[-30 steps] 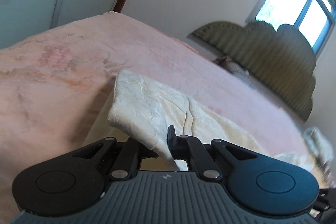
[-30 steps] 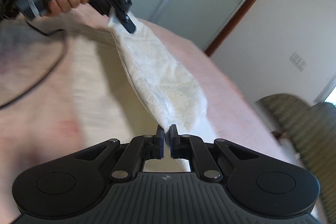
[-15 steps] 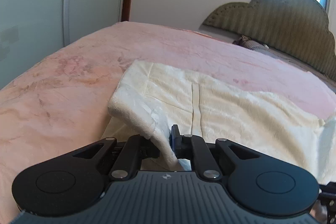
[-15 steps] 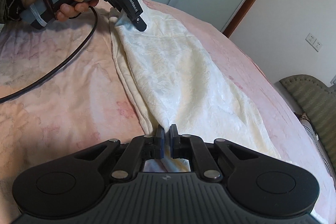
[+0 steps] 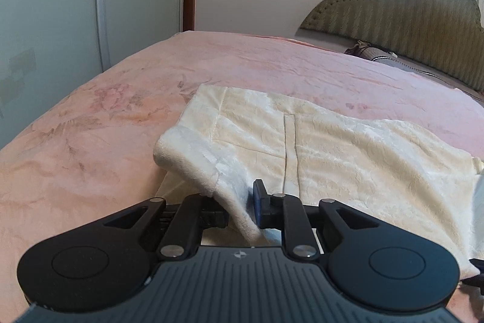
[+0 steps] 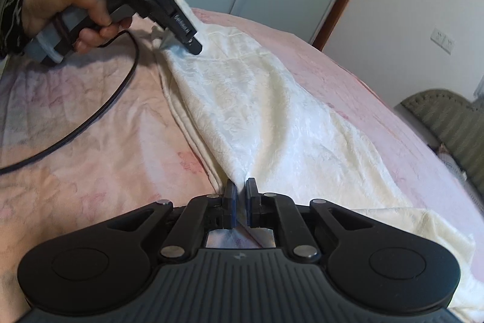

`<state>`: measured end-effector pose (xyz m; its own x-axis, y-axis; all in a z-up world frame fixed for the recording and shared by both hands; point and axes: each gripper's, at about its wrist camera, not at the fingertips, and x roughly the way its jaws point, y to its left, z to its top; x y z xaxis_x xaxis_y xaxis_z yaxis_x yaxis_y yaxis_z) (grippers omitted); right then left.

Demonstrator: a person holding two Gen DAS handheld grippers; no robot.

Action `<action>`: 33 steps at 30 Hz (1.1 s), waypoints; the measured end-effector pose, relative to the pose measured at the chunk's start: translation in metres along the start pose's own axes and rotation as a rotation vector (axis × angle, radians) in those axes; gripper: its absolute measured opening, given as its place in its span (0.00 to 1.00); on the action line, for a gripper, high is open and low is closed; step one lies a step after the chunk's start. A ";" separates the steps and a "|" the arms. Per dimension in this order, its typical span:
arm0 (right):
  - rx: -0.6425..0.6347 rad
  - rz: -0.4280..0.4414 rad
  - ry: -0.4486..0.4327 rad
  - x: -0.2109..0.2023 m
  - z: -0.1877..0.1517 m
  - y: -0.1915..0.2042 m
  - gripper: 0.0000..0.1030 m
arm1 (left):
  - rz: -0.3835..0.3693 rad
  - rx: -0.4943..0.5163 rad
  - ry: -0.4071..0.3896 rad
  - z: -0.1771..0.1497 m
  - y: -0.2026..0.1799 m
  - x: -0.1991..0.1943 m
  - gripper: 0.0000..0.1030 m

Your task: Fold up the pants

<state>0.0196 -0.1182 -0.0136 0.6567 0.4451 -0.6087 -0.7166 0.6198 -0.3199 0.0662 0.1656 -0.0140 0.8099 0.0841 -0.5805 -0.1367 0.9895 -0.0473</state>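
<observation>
Now my left gripper point(image 5: 239, 206) is clamped on the waistband corner of the cream pants point(image 5: 317, 147), which lie spread on the pink bedspread point(image 5: 90, 147) toward two o'clock. My right gripper point(image 6: 239, 202) pinches a fold of the same pants, the fabric running up toward eleven o'clock to my left hand point(image 6: 66, 14), beside a black cable point(image 6: 90, 117).

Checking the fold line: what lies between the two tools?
In the right wrist view, only the cream pants span from the right tool to the left tool.
</observation>
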 end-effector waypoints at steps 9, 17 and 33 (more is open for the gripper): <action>0.179 0.120 -0.052 -0.017 -0.001 -0.031 0.11 | 0.090 0.021 0.010 0.003 -0.003 -0.010 0.52; 0.438 0.171 -0.009 0.000 -0.028 -0.062 0.11 | 0.298 0.038 -0.060 0.012 -0.005 -0.044 0.57; 1.225 -0.525 0.007 -0.129 -0.223 -0.212 0.36 | -0.298 0.312 -0.127 0.009 -0.167 -0.057 0.70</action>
